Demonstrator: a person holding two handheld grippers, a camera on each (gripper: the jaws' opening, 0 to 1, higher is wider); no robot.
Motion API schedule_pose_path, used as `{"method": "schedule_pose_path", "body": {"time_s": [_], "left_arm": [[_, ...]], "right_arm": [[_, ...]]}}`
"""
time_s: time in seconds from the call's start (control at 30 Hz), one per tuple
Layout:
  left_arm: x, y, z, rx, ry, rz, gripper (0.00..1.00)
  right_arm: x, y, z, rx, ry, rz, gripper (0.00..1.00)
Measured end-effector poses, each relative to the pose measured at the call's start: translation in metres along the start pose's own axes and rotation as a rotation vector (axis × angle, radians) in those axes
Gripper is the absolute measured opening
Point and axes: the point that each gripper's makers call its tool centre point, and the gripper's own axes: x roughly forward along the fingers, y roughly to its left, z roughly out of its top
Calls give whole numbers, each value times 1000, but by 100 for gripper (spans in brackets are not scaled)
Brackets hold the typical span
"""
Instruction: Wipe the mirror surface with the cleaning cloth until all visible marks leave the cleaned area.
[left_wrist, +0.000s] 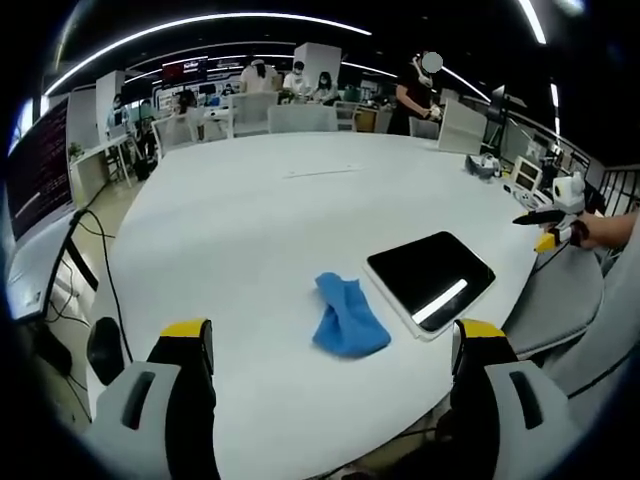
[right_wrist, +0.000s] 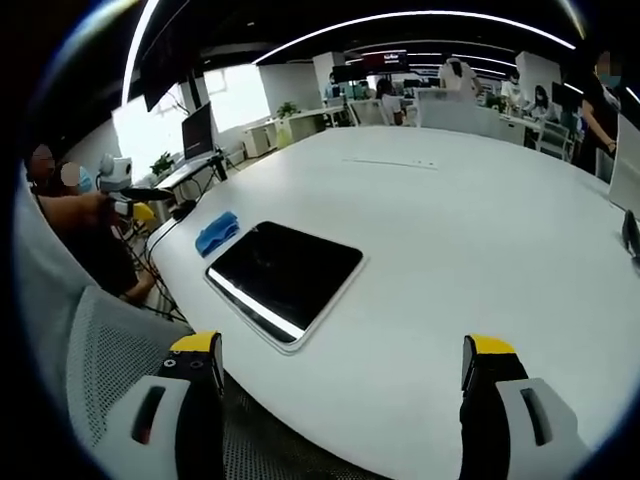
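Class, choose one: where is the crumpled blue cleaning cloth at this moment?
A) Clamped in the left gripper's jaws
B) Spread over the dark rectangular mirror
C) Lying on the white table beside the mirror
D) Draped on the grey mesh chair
C: the crumpled blue cleaning cloth lies on the white table next to the dark rectangular mirror, with both grippers' jaws wide apart and holding nothing.

One mirror (left_wrist: 431, 277), one blue cloth (left_wrist: 349, 317), one table (left_wrist: 260, 215)

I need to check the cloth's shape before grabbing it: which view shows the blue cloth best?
The left gripper view: the blue cloth lies large, unblocked. In the right gripper view, it is small beyond the mirror.
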Motion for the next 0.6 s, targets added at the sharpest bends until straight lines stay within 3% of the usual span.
{"method": "schedule_pose_path", "body": {"time_s": [0.6], "left_arm": [[4, 0, 4, -14, -2, -12, 99]], "right_arm": [[-5, -6, -4, 9, 14, -20, 98]]}}
